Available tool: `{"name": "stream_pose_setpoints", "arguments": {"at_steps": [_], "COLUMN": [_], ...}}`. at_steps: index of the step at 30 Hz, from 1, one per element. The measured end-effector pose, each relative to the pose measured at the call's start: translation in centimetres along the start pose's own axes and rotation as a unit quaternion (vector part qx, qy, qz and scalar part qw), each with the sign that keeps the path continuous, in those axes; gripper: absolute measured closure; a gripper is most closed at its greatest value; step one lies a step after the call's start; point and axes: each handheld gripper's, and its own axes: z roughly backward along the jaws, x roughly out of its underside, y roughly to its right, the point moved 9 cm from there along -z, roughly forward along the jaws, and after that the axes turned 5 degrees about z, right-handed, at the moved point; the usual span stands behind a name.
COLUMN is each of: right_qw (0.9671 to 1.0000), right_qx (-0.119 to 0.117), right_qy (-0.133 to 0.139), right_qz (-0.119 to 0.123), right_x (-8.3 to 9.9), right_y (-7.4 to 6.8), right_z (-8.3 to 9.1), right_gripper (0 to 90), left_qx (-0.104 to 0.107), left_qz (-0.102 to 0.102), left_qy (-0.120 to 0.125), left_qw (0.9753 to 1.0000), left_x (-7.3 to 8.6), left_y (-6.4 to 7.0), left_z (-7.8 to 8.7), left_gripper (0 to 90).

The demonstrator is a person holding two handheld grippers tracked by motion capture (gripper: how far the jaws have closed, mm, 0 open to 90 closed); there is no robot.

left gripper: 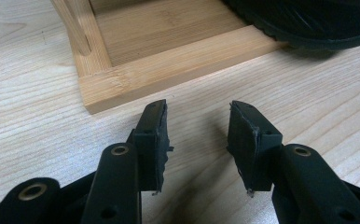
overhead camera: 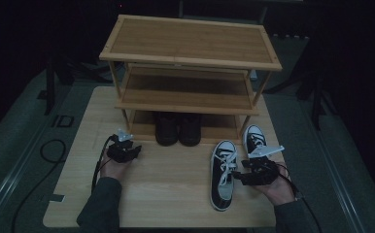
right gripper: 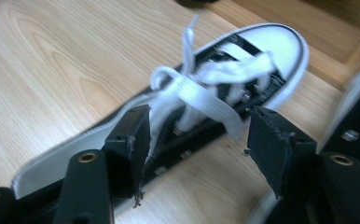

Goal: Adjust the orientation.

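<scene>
**Two open grippers, one sneaker between them and the rack**

Two grippers are hovering over the wooden worktop point(overhead camera: 166, 194), each with its jaws standing apart and clamping nothing. The right gripper point(right gripper: 194, 140) is pointing along a black-and-white sneaker point(right gripper: 225, 88); in the right gripper view its jaws are standing wide apart, with the white laces and the tongue showing in the gap between them. The left jaw is sitting just beside the sneaker's near side, though whether it is touching the canvas cannot be told. In the high view the right gripper point(overhead camera: 256, 172) is sitting just to the right of that sneaker point(overhead camera: 223, 174), which is lying flat on the worktop with its toe toward the rack. A second sneaker point(overhead camera: 254, 138) is lying just behind the gripper, near the rack's right leg.

The left gripper point(left gripper: 197, 135) is hanging open over bare worktop, its jaws facing the bottom corner of the bamboo shoe rack point(left gripper: 169, 65) and touching nothing. In the high view the left gripper point(overhead camera: 122, 150) is sitting well apart from the sneaker, left of a pair of dark shoes point(overhead camera: 178, 128) standing on the rack's lowest shelf.
</scene>
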Motion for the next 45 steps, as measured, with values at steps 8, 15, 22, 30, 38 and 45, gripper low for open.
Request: {"name": "stream_pose_setpoints", "arguments": {"at_steps": [8, 15, 22, 30, 38, 45], "right_qw": [0.9992, 0.9981, 0.9963, 0.9957, 0.9957, 0.9982], "right_qx": [0.003, 0.012, 0.028, 0.008, 0.025, 0.021], "right_qy": [-0.038, -0.060, -0.080, -0.092, -0.089, -0.057], "right_qz": [0.010, 0.007, 0.017, 0.003, 0.004, -0.005], "right_x": [0.3, 1.3, 1.7, 1.9, 1.6, 0.8], "right_y": [-0.6, 0.0, 0.6, 0.3, 0.3, 0.3], "right_z": [-2.5, -2.8, -2.2, -3.2, -3.7, -4.1], "right_gripper": [37.2, 38.1, 40.7, 55.1, 79.2, 84.3], "left_qx": [0.000, 0.001, 0.001, 0.001, 0.002, 0.002], "left_qz": [0.000, -0.001, -0.001, -0.001, -0.002, -0.002], "left_qy": [0.001, 0.001, 0.003, 0.005, 0.007, 0.007], "left_qw": [1.0000, 1.0000, 1.0000, 1.0000, 1.0000, 1.0000], "left_x": [0.0, 0.0, 0.0, 0.1, 0.1, 0.1], "left_y": [0.0, 0.0, 0.0, 0.0, 0.0, 0.0], "left_z": [0.0, 0.0, 0.0, 0.0, 0.0, 0.0], "left_gripper": [58.2, 58.2, 58.3, 58.3, 58.3, 58.3]}}
